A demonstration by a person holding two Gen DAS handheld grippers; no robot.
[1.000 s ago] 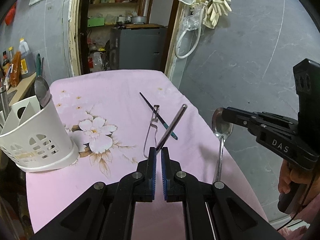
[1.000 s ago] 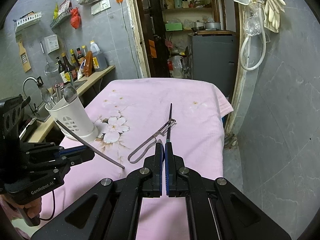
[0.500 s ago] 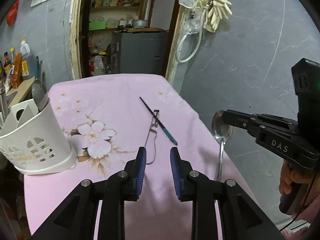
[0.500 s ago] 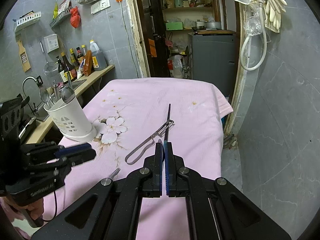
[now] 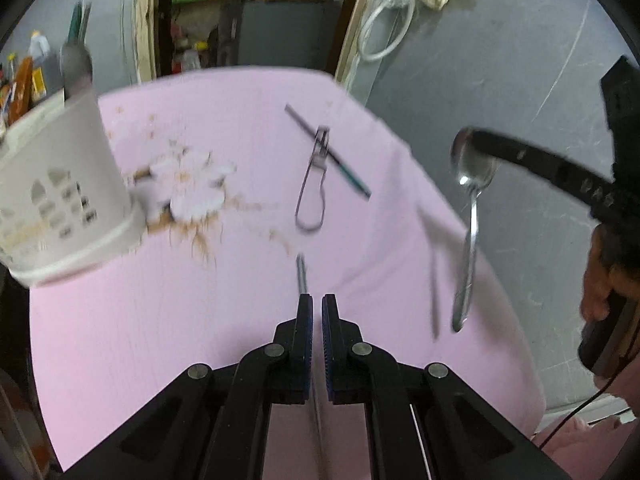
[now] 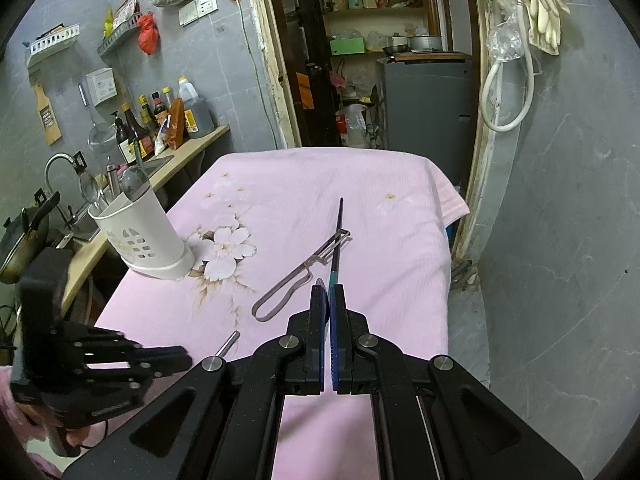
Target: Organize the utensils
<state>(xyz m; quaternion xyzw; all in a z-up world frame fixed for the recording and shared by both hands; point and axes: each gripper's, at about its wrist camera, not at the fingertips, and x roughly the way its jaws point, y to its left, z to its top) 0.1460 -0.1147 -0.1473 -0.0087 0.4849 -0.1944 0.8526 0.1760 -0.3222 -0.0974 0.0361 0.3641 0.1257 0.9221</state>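
The metal rod (image 5: 301, 274) is no longer held. A second ago it stood pinched in the left gripper (image 5: 313, 304). Half a second ago the fingers parted and let it go. Now it lies flat on the pink-clothed table (image 5: 160, 320), on the near side of the white utensil holder (image 5: 68, 184) and well apart from it, not in it. The left fingers have come back together to a thin slit with only cloth showing through. Their tips sit just at the rod's near end, which is lost behind the tip of one finger. Whether it is touched I cannot tell. That view is blurred by motion.

For the task this looks like a drop or a re-grip, not progress. The rod has to be picked up again before it can go into the holder.

The spoon (image 5: 470, 240) hangs in the air, farther from the holder than the rod, out past the table's edge. The right gripper (image 6: 329, 292) has its fingers clamped on the bowl, handle down, exactly as it was a second ago.

A wire-handled peeler (image 5: 312, 192) and a dark stick with a teal end (image 5: 332, 156) lie crossed on the cloth, beyond the rod and level with the holder. Both are untouched. The holder already has spoons standing in it.
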